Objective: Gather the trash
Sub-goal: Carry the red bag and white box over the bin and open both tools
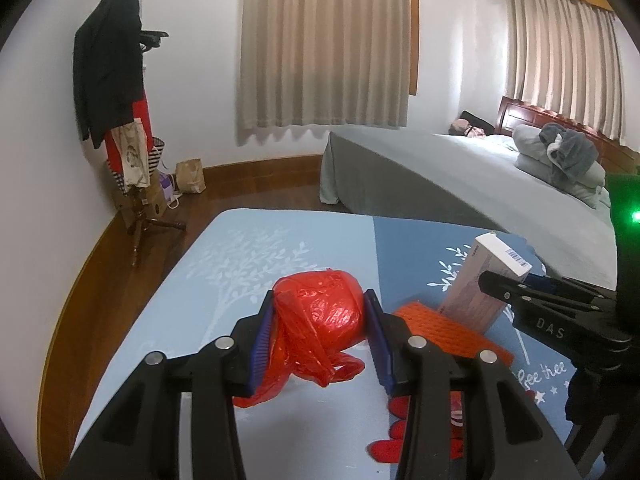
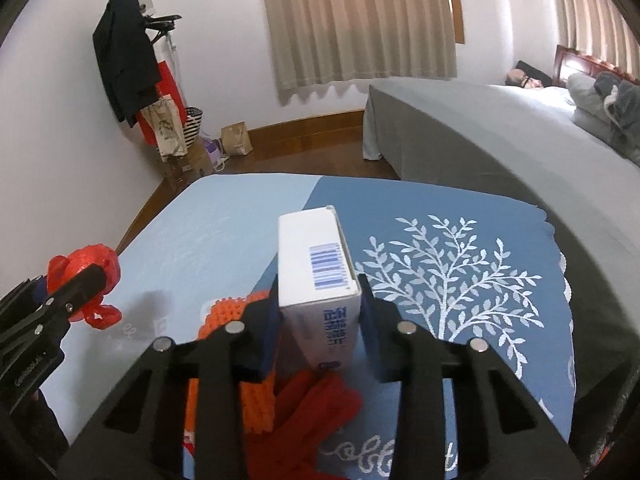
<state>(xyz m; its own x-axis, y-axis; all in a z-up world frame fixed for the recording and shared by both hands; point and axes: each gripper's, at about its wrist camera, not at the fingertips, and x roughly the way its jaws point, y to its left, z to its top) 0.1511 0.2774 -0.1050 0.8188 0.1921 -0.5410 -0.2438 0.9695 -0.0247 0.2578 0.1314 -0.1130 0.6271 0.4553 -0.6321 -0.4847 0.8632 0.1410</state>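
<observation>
Left gripper [image 1: 320, 332] clamps red bag [image 1: 320, 312] above the table [image 1: 280, 248]; right gripper [image 2: 318, 316] clamps white box [image 2: 316, 256] above orange mat [image 2: 224, 308]. Bag looks light, soft, crinkly and slippery, best squeezed at its bulk. Box looks light, stiff, crushable; grip the flat sides.

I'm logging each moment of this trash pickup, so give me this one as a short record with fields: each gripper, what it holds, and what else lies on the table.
left gripper: shut on red plastic bag, crumpled
right gripper: shut on white carton, barcode end facing up
beneath the carton: orange knobbly mat, red glove
surface: blue tablecloth with white tree print
</observation>
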